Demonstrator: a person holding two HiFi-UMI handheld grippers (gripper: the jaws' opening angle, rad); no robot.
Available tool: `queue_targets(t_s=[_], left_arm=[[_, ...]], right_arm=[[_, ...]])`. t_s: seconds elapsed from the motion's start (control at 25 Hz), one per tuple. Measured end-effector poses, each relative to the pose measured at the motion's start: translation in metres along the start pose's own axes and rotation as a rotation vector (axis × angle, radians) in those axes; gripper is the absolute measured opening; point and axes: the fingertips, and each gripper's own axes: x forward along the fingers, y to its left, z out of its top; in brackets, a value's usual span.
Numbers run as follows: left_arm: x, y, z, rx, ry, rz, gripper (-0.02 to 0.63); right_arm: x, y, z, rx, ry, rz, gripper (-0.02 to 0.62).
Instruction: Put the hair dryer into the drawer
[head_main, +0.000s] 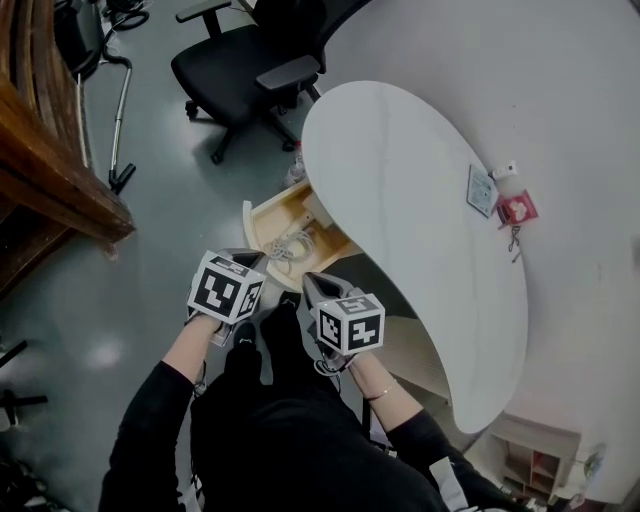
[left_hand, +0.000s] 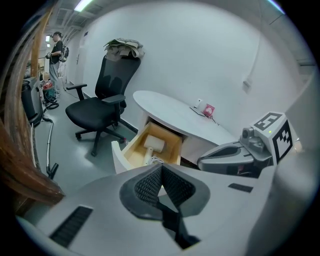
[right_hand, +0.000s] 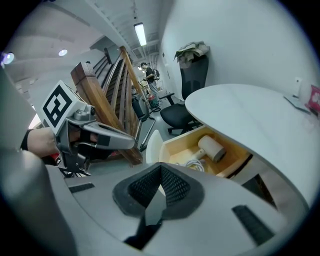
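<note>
One hair dryer (right_hand: 213, 148) lies in the drawer (right_hand: 182, 145) (cord (right_hand: 193, 164) coiled).

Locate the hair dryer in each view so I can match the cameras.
Head view: hair dryer left of centre, in the open drawer, partly tucked under the table edge.
Left gripper view: hair dryer at centre, in the drawer, above the tool.
Right gripper view: hair dryer right of centre, in the drawer.
Shared landmark: the white oval table directly over the drawer.
</note>
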Motion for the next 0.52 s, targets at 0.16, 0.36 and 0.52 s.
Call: queue_targets(t_s=[0.16, 0.36, 0.52], left_arm=[[-0.01, 0.002, -0.013, -0.015, 0.007, 0.007, 0.009], [-0.018, 0.003, -0.028, -0.017, 0.017, 0.01, 0.009], [-0.025, -0.002, -0.035, -0.02, 0.008, 0.005, 0.009]], right_arm=[[-0.005, 0.008, 0.0, 0.013, -0.029, -0.005, 0.003], [-0.011, 0.01, -0.004, 0.02, -0.053, -0.028, 0.003], [-0.02, 0.01, -0.01, 0.026, -0.062, -0.041, 0.003]])
